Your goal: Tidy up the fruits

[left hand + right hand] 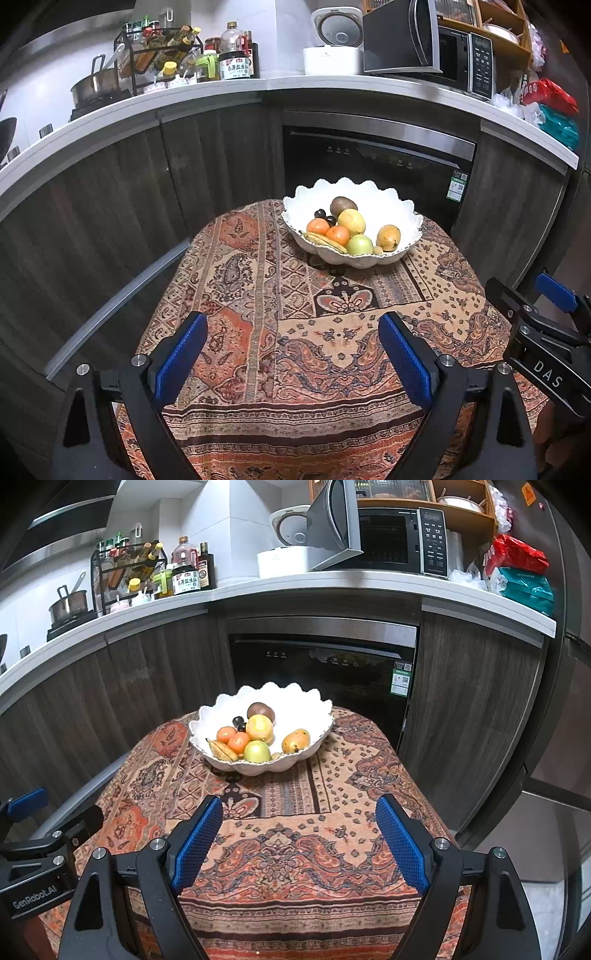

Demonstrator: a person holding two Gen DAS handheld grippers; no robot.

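Fruits [351, 229] sit heaped in the scalloped white bowl [369, 192] at twelve o'clock on the patterned tablecloth [295, 332], apparently already gathered. Left gripper [291, 354] and right gripper [299, 838] hover near the six o'clock edge, jaws apart, empty, well clear of it.

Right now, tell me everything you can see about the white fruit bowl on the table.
The white bowl is wide and shallow with a scalloped, shell-like rim, glossy like ceramic. It sits upright at the far end of the patterned tablecloth, in front of the dark dishwasher. Fruit is piled inside: two oranges, a kiwi, a mango, a green apple, dark grapes. Neither gripper touches it.
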